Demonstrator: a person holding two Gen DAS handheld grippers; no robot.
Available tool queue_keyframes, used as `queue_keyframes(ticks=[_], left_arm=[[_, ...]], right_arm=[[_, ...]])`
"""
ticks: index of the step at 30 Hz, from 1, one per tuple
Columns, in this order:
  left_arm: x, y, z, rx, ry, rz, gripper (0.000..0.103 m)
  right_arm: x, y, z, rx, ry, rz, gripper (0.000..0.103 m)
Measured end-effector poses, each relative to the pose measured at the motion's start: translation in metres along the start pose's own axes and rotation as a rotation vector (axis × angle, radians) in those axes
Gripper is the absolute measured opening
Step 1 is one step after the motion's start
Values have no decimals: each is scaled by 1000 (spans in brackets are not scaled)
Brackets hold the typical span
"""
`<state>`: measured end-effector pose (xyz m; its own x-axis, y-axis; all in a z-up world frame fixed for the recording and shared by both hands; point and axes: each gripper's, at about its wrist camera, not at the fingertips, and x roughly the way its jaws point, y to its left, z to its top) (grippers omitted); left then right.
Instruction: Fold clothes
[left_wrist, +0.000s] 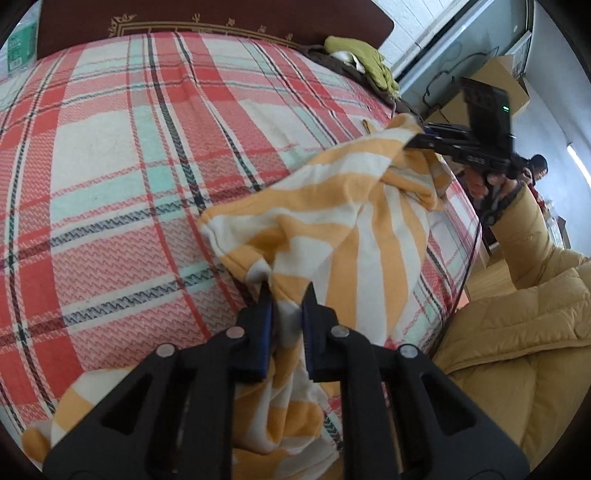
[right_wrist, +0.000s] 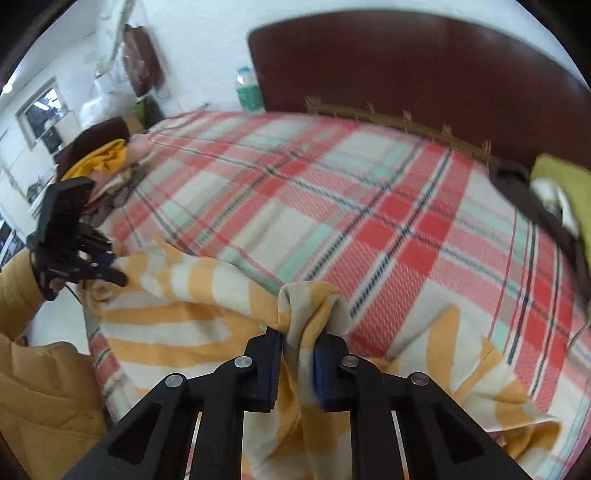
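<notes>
**Striped garment held at two points over the bed**

Nearest the left wrist camera, the left tongs (left_wrist: 286, 291) were pinched narrow on a bunched fold of the orange-and-white striped garment (left_wrist: 354, 229), cloth gathered between the jaws. The right tongs (right_wrist: 299, 339) likewise clamped a wad of the same garment, which rose in a knot above the jaws. Between the two grips the garment hung slack and partly lay on the plaid bedspread (left_wrist: 110, 155), with more of it trailing toward the bed's near edge. It looked light, soft and limp, likely to sag and twist wherever unsupported; corners or hem seams seemed better holds than the bunched middle. Farther off, a pile of clothes (right_wrist: 107, 162) sat at one side, and a dark headboard (right_wrist: 406, 70) closed the bed's far end.
</notes>
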<state>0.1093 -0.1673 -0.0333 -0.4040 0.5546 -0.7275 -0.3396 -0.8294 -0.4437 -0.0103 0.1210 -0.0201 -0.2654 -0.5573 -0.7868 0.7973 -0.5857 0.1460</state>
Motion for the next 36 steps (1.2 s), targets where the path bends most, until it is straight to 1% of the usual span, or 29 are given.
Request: queue_keyframes(ticks=[3,5,8,10,12,15,18,19,20,21,22,23,24,26,27,29,30,32,33,34,35,36], left_arm=[[-15,-5,13,-1,-77,-2,15],[-25,-8,21,-2,-128,-3,15],[-41,-12,35,-2,-206,-4,15],[-58,-11,60,9,-273,6,15],[-69,-8,88,18,-328,62,15],[-77,4,131,14,-393,154,15],[-63,22,170,-13,-416,266,15],[-52,32,173,-46,-401,286,16],[-41,41,176,-80,-385,307,23],[-30,50,179,-113,-369,328,30],[-18,60,181,-146,-353,348,48],[-7,69,184,-180,-337,369,60],[4,78,187,-213,-321,389,61],[24,96,189,-277,-290,416,61],[25,99,179,-296,-285,377,61],[20,94,152,-291,-290,272,61],[17,85,137,-261,-281,231,62],[15,66,106,-196,-246,159,74],[17,56,92,-175,-217,133,75],[19,47,77,-153,-188,108,75],[22,39,64,-136,-160,84,75],[28,35,54,-130,-131,66,75]], right_arm=[[-30,14,19,-15,-105,-25,13],[-47,17,37,-4,-180,-55,13],[-66,6,68,39,-283,-96,13],[-73,-4,91,58,-330,-116,13],[-75,-17,112,77,-368,-152,13],[-69,-41,142,112,-396,-205,13],[-46,-67,167,125,-377,-292,13],[-34,-76,173,123,-354,-326,13],[-19,-86,178,139,-327,-358,15],[-3,-98,181,176,-289,-376,19],[14,-109,181,200,-243,-392,21],[32,-119,179,216,-192,-421,30],[43,-124,175,220,-159,-431,35],[46,-120,160,198,-136,-399,35],[47,-118,153,187,-124,-383,35],[50,-115,138,164,-101,-352,37],[45,-108,129,137,-100,-326,42],[17,-77,103,22,-130,-239,44],[4,-58,86,-37,-133,-189,51],[-5,-38,71,-84,-124,-147,54],[-7,-21,55,-126,-103,-126,55],[-2,-5,40,-159,-69,-131,55]])
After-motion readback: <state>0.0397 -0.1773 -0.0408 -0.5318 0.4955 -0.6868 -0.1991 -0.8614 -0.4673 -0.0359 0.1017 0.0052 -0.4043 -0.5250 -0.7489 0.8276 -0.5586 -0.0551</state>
